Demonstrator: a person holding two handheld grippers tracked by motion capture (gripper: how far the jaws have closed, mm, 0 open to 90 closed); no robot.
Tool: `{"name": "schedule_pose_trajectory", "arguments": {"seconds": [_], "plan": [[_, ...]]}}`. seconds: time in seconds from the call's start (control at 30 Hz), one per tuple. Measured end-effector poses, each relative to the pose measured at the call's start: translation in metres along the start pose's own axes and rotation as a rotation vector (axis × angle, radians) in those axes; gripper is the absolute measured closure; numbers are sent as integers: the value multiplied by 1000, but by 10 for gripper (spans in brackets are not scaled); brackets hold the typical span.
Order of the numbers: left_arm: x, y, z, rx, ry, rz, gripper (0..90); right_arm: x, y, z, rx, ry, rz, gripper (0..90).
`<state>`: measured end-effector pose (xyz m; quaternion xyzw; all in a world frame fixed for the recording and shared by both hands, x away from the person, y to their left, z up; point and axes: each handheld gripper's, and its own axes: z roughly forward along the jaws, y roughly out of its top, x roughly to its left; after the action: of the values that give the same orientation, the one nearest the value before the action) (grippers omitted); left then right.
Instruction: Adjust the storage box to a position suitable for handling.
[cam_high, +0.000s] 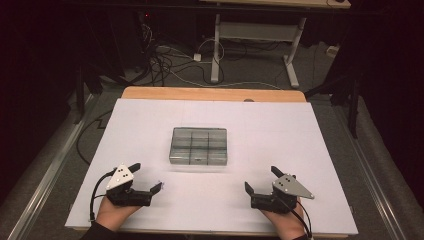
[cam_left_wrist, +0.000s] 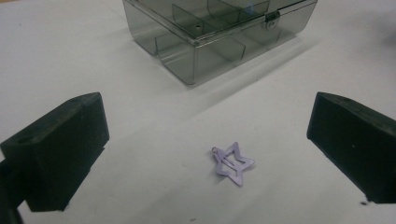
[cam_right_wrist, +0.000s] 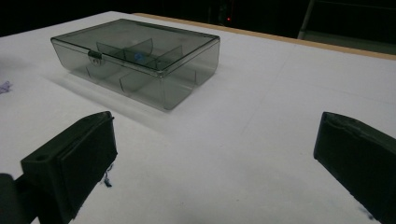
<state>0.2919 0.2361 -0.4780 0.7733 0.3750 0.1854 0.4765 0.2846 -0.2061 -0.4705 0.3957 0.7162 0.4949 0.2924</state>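
Note:
A small purple star-shaped hair clip (cam_left_wrist: 232, 163) lies flat on the white table cover, just in front of my left gripper (cam_left_wrist: 208, 116) and between the lines of its jaws. That gripper (cam_high: 146, 177) is open and holds nothing. A smoky clear compartment box (cam_high: 199, 146) sits at the table's middle with its lid down and a latch (cam_left_wrist: 271, 19) on its near side. A small blue item (cam_right_wrist: 138, 57) shows through the lid. My right gripper (cam_high: 261, 179) rests at the near right, open and empty (cam_right_wrist: 215, 126), and points toward the box (cam_right_wrist: 140, 51).
The white cover (cam_high: 280, 130) spans most of the table, with a wooden strip (cam_high: 210, 93) along the far edge. Beyond it are a desk frame (cam_high: 216, 45) and cables on the floor. A hand holds each gripper at the near edge.

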Motion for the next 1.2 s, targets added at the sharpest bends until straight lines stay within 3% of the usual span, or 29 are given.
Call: {"name": "schedule_pose_trajectory", "arguments": {"seconds": [0.17, 0.43, 0.73, 0.83, 1.2], "plan": [[-3, 3, 1, -15, -28, -7, 0, -3, -1, 0, 7, 28, 26, 3], [-3, 2, 7, 5, -8, 17, 0, -5, -1, -2, 3, 18, 21, 3], [0, 0, 6, -7, 19, 2, 0, -6, -2, -1, 32, 9, 15, 3], [0, 1, 6, -3, 8, -2, 0, -7, -2, -2, 32, 8, 14, 3], [1, 7, 2, 5, 28, 16, 4, -5, -3, -1, 42, 18, 0, 3]]}}
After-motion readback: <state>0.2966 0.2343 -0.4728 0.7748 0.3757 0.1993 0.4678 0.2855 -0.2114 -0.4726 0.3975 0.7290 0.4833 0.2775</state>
